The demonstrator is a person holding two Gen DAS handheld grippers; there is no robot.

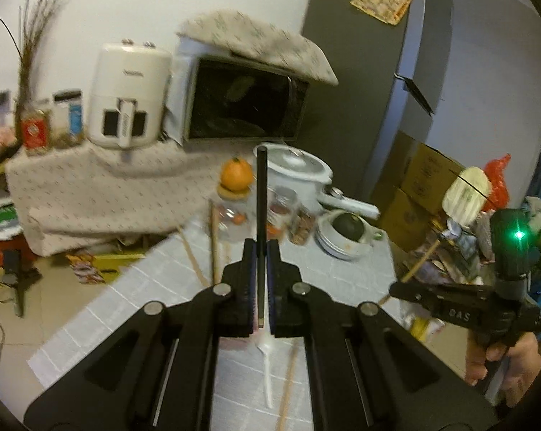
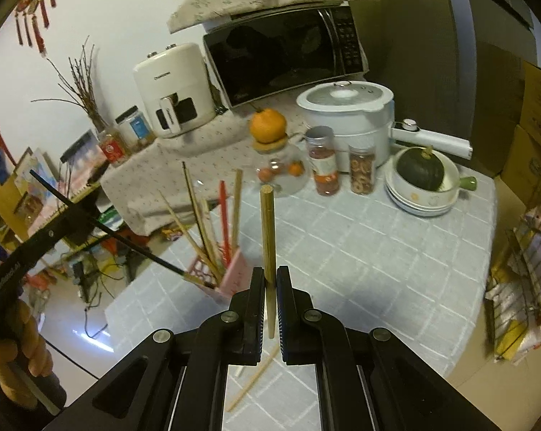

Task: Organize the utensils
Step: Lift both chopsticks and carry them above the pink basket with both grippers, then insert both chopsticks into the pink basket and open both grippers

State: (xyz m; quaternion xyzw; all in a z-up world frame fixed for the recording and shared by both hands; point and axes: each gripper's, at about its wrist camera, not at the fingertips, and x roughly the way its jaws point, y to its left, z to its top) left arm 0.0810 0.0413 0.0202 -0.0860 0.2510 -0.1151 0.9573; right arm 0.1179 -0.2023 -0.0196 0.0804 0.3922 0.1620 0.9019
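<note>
A stiff, light black chopstick [image 1: 261,215] is clenched near its end by the left hand-held gripper [image 1: 261,262], a wooden chopstick [image 2: 268,244] likewise by the right hand-held gripper [image 2: 269,294].

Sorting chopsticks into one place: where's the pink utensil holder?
In the right wrist view, the pink utensil holder stands on the checked tablecloth, left of the right gripper, already holding several chopsticks.

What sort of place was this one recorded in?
Most likely a lived-in home kitchen or dining corner. A microwave under a cloth, an air fryer and a white electric cooker stand at the back of a table with a checked cloth, with cardboard boxes stacked beside it.
</note>
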